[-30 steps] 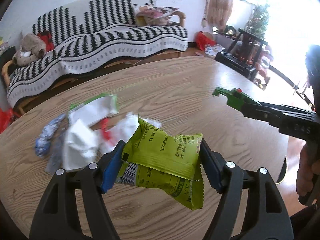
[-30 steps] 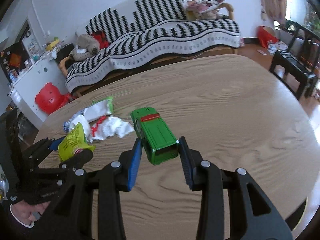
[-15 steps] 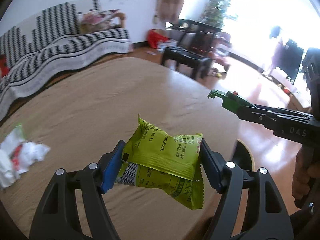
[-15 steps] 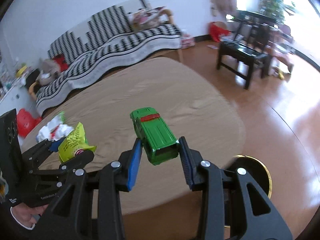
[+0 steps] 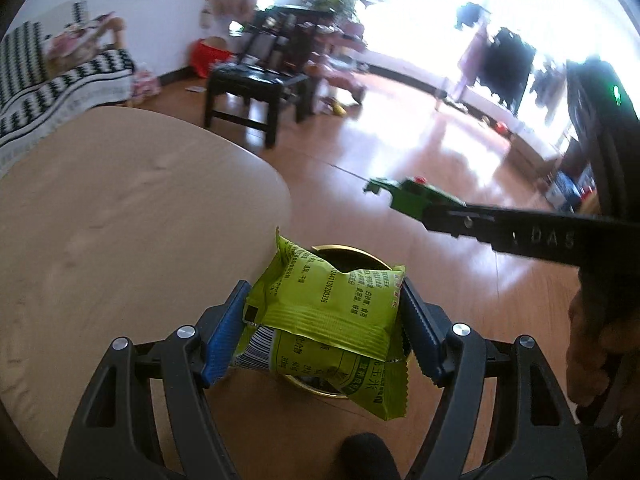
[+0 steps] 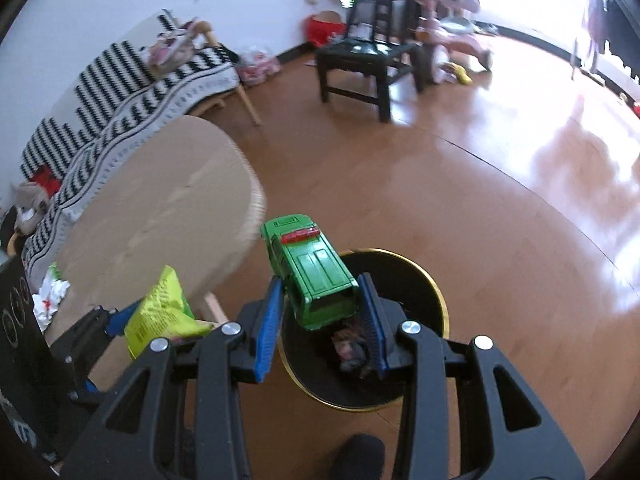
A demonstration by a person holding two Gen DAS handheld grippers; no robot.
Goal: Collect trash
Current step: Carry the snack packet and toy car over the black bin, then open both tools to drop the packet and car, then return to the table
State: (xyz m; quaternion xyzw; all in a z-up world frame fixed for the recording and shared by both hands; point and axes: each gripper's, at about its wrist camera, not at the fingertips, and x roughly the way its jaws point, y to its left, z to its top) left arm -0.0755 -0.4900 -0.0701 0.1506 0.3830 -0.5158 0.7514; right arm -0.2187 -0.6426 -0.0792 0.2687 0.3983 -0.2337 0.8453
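Note:
My left gripper (image 5: 324, 294) is shut on a lime-green snack packet (image 5: 320, 308), which hangs crumpled between the blue pads. Right under it on the floor stands a black bin with a gold rim (image 5: 352, 249), mostly hidden by the packet. My right gripper (image 6: 320, 283) is shut on a green toy car (image 6: 312, 272) and hovers over the same bin (image 6: 408, 284), where some dark trash (image 6: 352, 348) lies. The left wrist view shows the car (image 5: 412, 198) at the right, beyond the packet. The packet (image 6: 160, 312) appears left of the car in the right wrist view.
The round wooden table (image 5: 120, 200) ends just left of the bin, with crumpled white trash (image 6: 50, 296) on its far side. A dark chair (image 6: 368, 56) and a striped sofa (image 6: 120, 92) stand further back. A hand (image 5: 592, 340) holds the right gripper.
Both grippers have swung right, off the table and down, from over the tabletop to above the bin on the floor. The packet and the car stay clamped as before.

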